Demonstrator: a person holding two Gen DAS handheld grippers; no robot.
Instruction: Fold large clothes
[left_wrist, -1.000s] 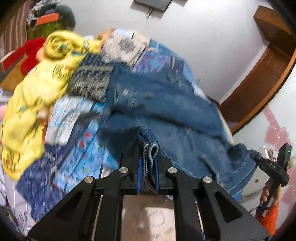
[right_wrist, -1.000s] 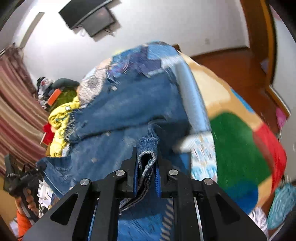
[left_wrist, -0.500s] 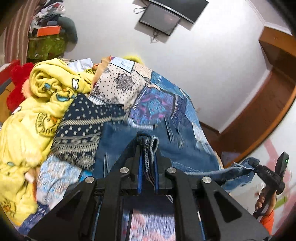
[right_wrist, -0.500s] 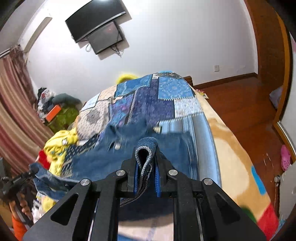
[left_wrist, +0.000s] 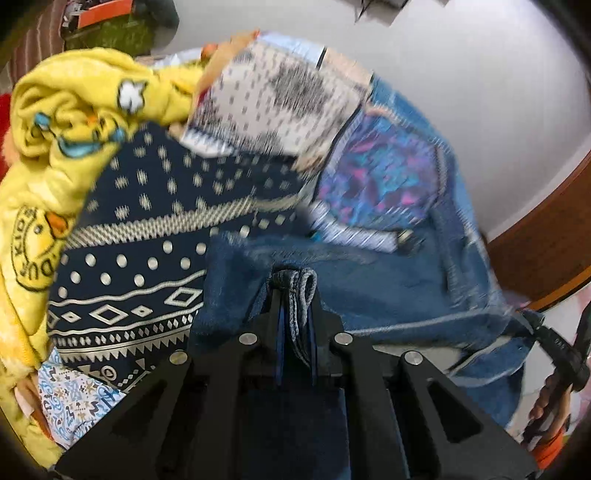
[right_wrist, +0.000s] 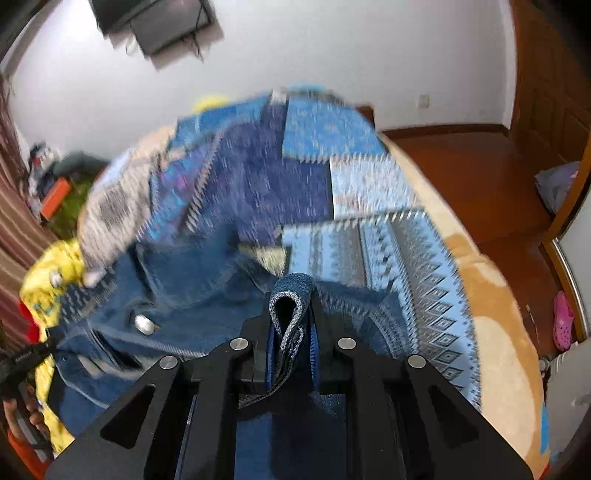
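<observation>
pinching folded denim, left claw (left_wrist: 295, 295) and right claw (right_wrist: 291, 306) clamp the jeans (left_wrist: 369, 280) over the bed (right_wrist: 491, 295).

Right gripper (right_wrist: 291, 310) jaws pinch folded jeans (right_wrist: 192, 295) (blurred) over quilt (right_wrist: 369, 221).

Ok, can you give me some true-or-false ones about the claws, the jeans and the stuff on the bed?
1. The left claw is pinching a fold of the jeans. True.
2. The right claw is open and empty. False: it is shut on jeans cloth too.
3. A yellow blanket lies beside the jeans. True.
4. The jeans are red. False: they are blue.
5. A pink shoe is on the floor. True.
</observation>
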